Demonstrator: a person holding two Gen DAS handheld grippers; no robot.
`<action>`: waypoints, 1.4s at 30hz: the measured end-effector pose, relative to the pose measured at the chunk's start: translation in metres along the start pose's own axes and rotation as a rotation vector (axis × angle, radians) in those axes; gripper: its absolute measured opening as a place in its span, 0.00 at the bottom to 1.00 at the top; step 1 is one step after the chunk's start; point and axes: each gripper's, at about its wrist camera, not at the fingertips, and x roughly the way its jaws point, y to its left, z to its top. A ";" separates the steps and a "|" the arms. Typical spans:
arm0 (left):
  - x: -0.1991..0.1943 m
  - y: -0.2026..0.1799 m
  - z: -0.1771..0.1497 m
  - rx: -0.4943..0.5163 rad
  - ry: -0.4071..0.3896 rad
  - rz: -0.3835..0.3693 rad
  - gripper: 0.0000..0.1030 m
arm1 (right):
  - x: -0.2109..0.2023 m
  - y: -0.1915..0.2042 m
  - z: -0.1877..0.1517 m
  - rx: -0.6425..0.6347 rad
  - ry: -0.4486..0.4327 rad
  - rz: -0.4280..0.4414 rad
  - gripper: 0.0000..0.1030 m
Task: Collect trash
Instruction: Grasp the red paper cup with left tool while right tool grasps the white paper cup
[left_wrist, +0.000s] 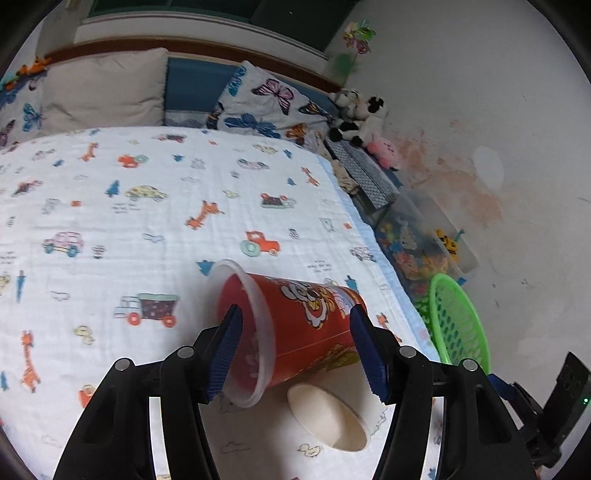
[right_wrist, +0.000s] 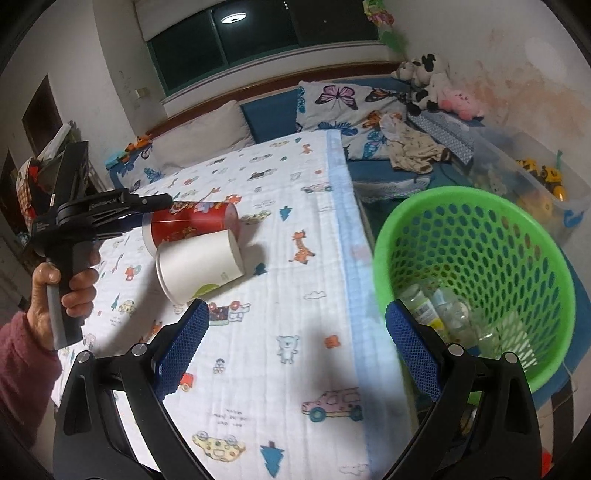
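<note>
Up close, left wrist view: left gripper (left_wrist: 295, 354) spread wide, its blue fingers (left_wrist: 223, 354) straddling a red cup (left_wrist: 295, 328) that lies on its side on the printed bed cover (left_wrist: 147, 221). Near finger sits at the cup's clear-rimmed mouth, far finger beside the base end; whether either pad touches the wall cannot be told, and the cup looks to rest on the cover, not lifted. A white paper cup (left_wrist: 327, 417), also on its side, lies just below the red one, close against it. Green basket (left_wrist: 458, 328) shows past the bed edge, to the right. Right wrist view: right gripper (right_wrist: 295, 347) wide apart and holding nothing, hovering over the cover near the bed edge. Green basket (right_wrist: 476, 280) stands just off that edge; bottles or similar clear trash already lie in its bottom. Both cups (right_wrist: 195, 236) lie together farther up the bed, left gripper (right_wrist: 155, 205) reaching onto the red one. Judgement: grasp step on the red cup, collection partway done. Next move calls for closing gently across the thin wall without crushing or rolling it, lifting clear of the paper cup, then carrying it over the basket rim.
</note>
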 end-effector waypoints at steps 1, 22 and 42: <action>0.003 0.000 0.000 0.002 0.005 -0.012 0.56 | 0.003 0.001 0.000 0.003 0.007 0.006 0.93; -0.029 0.006 -0.008 0.058 -0.075 -0.094 0.05 | 0.059 0.024 0.022 0.145 0.163 0.186 0.86; -0.068 0.037 -0.014 0.070 -0.145 -0.049 0.05 | 0.138 0.025 0.040 0.649 0.320 0.402 0.78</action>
